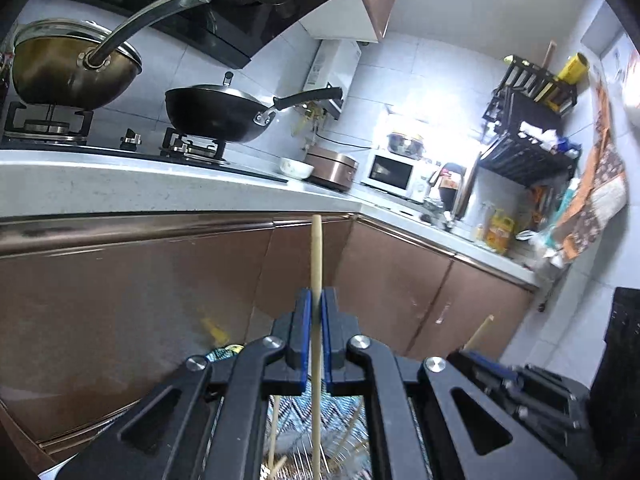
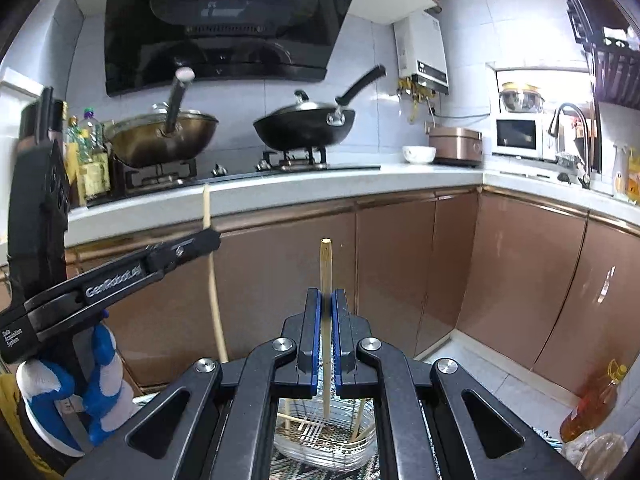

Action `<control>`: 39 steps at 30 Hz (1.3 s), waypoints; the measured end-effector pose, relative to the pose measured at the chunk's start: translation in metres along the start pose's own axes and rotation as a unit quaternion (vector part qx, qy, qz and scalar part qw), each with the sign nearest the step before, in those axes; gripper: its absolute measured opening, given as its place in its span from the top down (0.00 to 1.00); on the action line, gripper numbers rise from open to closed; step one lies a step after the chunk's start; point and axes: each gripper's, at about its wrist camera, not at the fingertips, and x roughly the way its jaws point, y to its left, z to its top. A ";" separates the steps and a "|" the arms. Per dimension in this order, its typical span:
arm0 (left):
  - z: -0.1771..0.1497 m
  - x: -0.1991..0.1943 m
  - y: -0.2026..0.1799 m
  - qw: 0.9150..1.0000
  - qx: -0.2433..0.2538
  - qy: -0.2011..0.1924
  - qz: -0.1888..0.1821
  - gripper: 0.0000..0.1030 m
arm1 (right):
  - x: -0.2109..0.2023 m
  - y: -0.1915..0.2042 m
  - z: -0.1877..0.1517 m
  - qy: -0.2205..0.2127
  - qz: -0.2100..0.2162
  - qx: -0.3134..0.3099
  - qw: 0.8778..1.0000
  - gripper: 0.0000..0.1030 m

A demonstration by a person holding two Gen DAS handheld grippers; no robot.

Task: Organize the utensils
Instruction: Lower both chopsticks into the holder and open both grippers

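My left gripper (image 1: pixel 316 300) is shut on a long pale wooden chopstick (image 1: pixel 316 256) that stands upright between its blue pads. My right gripper (image 2: pixel 327 300) is shut on a second wooden chopstick (image 2: pixel 326 264), also upright. Below the right gripper sits a clear container (image 2: pixel 324 444) with several thin wooden sticks in it. The left gripper also shows in the right wrist view (image 2: pixel 210 240), at the left, holding its chopstick (image 2: pixel 212 280). The right gripper (image 1: pixel 478 354) shows low at the right in the left wrist view, with its chopstick's tip (image 1: pixel 482 332).
A white countertop (image 2: pixel 280 192) runs over brown cabinet doors (image 2: pixel 396 264). On the stove stand a brass-coloured pan (image 2: pixel 160 140) and a black wok (image 2: pixel 304 128). A white bowl (image 2: pixel 419 154), rice cooker (image 2: pixel 456 146) and microwave (image 2: pixel 518 138) lie further right. An oil bottle (image 2: pixel 592 404) stands on the floor.
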 end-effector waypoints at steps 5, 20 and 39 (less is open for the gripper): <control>-0.025 0.032 -0.008 0.999 0.020 -0.002 0.034 0.96 | 0.027 -0.006 -0.024 0.019 -0.001 -0.001 1.000 0.95; -0.081 0.070 -0.012 0.996 0.040 0.028 0.070 0.96 | 0.052 -0.010 -0.064 0.053 -0.006 -0.012 0.998 0.95; -0.064 0.009 -0.014 0.997 0.039 0.039 0.053 0.68 | 0.008 -0.002 -0.050 0.049 -0.022 -0.015 0.998 0.87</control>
